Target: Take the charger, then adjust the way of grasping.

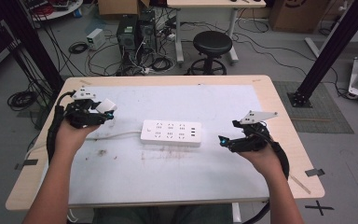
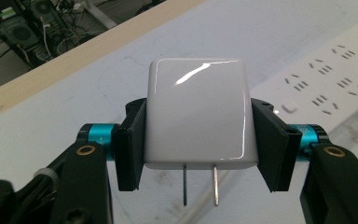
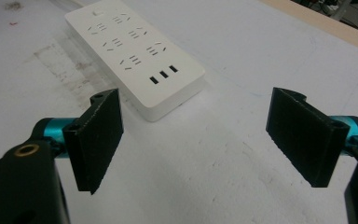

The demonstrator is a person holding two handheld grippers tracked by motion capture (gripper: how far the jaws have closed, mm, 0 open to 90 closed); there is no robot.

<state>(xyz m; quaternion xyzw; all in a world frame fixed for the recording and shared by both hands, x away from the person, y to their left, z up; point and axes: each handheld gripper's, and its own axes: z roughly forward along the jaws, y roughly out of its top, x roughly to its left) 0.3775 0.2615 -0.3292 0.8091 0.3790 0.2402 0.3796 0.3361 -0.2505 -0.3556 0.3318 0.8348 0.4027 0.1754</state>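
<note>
A white power strip [image 1: 171,132] lies flat in the middle of the white mat, its cord running off to the left. My left gripper [image 1: 103,112] hovers left of it, shut on a white plug adapter [image 2: 196,113] whose two metal prongs point down between the jaws. The strip [image 2: 335,79] lies beyond that adapter, to the right. My right gripper [image 1: 224,140] sits to the right of the strip, open, with nothing between its pads [image 3: 95,137]. The strip's USB end [image 3: 135,53] lies just ahead of those jaws.
The white mat [image 1: 168,182] covers most of the wooden table [image 1: 293,154]; dark smudges mark it in front of the strip. Beyond the far edge stand a black stool [image 1: 212,46], computer towers [image 1: 135,30] and tangled cables on the floor.
</note>
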